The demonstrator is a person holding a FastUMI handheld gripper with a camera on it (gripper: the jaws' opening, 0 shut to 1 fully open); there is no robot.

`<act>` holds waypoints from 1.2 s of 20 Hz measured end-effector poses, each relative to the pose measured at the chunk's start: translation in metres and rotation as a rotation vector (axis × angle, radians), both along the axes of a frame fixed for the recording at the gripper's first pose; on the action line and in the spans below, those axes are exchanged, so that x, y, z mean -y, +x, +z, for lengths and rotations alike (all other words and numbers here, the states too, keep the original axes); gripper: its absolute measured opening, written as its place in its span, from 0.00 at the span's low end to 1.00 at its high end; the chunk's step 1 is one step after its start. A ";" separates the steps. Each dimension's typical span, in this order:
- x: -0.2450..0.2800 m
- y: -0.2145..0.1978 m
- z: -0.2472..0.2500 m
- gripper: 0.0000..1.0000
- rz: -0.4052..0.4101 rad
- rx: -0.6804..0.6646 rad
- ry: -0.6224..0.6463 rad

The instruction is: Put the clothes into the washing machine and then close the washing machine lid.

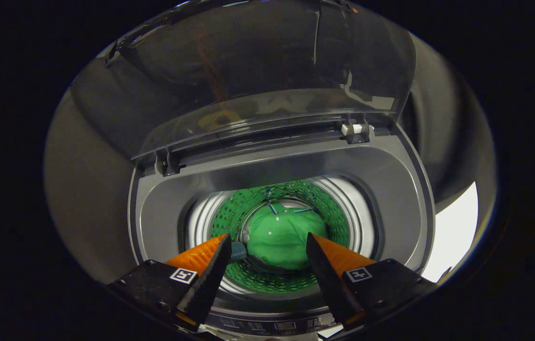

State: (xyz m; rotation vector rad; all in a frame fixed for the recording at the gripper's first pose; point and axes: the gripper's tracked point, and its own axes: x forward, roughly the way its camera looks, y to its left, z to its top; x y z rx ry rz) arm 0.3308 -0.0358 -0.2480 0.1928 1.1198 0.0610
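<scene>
The claw [267, 241] hangs released above the small grey top-loading plastic washing machine [390, 189], its two wedge-shaped fingers spread wide with nothing between them but the view down into the tub. Each finger has a ridged, textured face and tapers to a point. Beyond the fingertips and below them, the crumpled green cloth garment [279, 237] lies at the bottom of the round green perforated drum [229, 213], bunched into a rounded mound with no clear long axis; a few thin blue and white lines cross its far side, too small to make out. A ribbed, shiny metal ring [198, 218] circles the drum mouth. Just ahead of the left finger a small blue ribbed part shows, partly hidden by that finger. Farther beyond, the curved, smoky transparent plastic lid [267, 71] stands raised on its two hinges, reflections blurring its surface. The near control panel [272, 326] is cut off and unreadable.
</scene>
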 end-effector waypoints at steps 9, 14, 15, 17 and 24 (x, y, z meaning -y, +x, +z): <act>-0.006 0.007 0.075 0.99 0.087 0.169 0.001; -0.004 0.011 0.129 0.99 0.102 0.266 0.040; -0.004 0.013 0.142 0.99 0.103 0.286 0.050; -0.003 0.019 0.168 0.99 0.108 0.334 0.065; 0.001 0.048 0.260 0.99 0.125 0.490 0.090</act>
